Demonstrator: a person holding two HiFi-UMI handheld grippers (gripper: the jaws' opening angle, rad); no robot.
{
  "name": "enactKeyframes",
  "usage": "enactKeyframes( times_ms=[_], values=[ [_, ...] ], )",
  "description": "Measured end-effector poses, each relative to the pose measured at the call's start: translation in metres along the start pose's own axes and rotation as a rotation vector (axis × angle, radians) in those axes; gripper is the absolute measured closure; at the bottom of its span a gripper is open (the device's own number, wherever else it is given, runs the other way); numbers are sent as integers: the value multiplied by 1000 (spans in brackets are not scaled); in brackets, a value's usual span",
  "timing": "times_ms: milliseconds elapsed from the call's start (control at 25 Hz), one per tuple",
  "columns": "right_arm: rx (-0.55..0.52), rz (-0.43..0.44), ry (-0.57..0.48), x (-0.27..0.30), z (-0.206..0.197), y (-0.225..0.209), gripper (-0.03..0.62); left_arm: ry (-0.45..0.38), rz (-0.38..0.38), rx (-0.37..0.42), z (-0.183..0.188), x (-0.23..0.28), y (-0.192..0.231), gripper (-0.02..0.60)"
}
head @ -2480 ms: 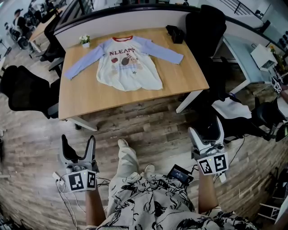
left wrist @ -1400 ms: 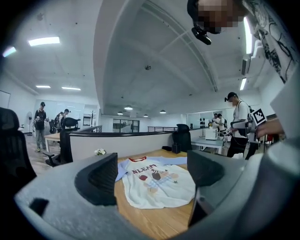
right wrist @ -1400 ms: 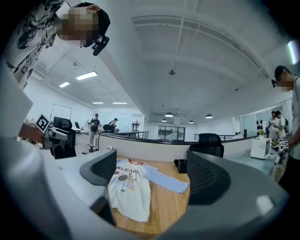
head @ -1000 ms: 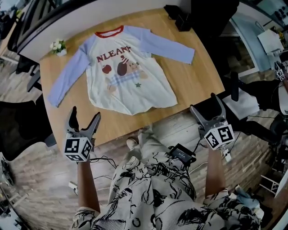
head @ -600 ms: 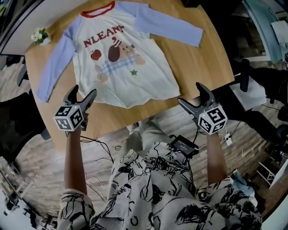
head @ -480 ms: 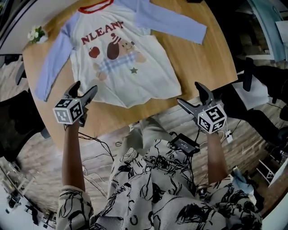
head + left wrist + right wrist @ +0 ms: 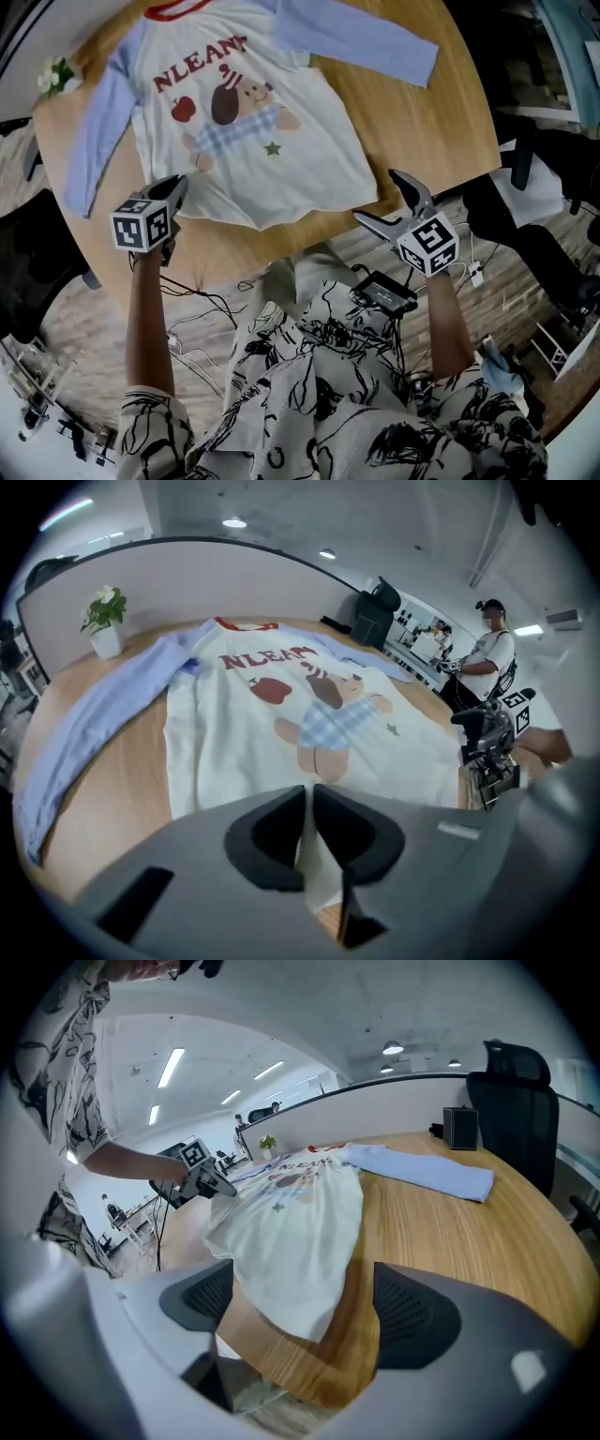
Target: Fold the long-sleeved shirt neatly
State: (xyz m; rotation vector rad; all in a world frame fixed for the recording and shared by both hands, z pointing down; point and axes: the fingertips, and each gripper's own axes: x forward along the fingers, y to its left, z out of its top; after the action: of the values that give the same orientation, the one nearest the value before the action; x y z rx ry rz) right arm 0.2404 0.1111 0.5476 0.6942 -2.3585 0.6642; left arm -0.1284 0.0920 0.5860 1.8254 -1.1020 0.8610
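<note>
Left claw, just-closed, on shirt hem

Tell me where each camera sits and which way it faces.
Head view: person's head, steeply down at shirt on table; forearms, left tool, right tool show.
Left tool view: on left tool, across the shirt; its jaws show, just closed on the hem.
Right tool view: on right tool, toward the hem's other corner; open jaws show.
Shared: each tool view shows the other tool.
</note>
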Motion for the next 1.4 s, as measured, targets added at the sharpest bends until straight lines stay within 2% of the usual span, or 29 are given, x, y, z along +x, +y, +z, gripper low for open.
enactKeyframes(
  times_ms=[200,320,440,600,800,960,1160,1280,1400],
  values=[
    [-4,-6,18,6,2,-1,164,-55,-23,57,1,-21,-12,553],
    [-9,-28,28,8,1,-5,164,-123,-57,88,-5,-47,-25,553],
    [-31,-43,42,11,-2,-7,164,-204,-82,133,-25,-77,-39,552],
    [-74,-54,76,12,-7,-2,164,-279,-84,250,-68,-106,-53,551],
    [-133,-46,113,15,-10,8,169,-244,-37,364,-120,-105,-47,549],
    [-178,-34,129,17,-17,16,215,-244,-42,380,-145,-97,-41,549],
    [-212,-89,191,14,-37,6,272,-248,-36,399,-155,-89,-37,552],
    [-188,-131,228,14,-49,-5,307,-240,-31,426,-155,-84,-38,554],
    [-144,-161,223,14,-51,-11,424,-224,-29,443,-160,-80,-37,555]
  ],
)
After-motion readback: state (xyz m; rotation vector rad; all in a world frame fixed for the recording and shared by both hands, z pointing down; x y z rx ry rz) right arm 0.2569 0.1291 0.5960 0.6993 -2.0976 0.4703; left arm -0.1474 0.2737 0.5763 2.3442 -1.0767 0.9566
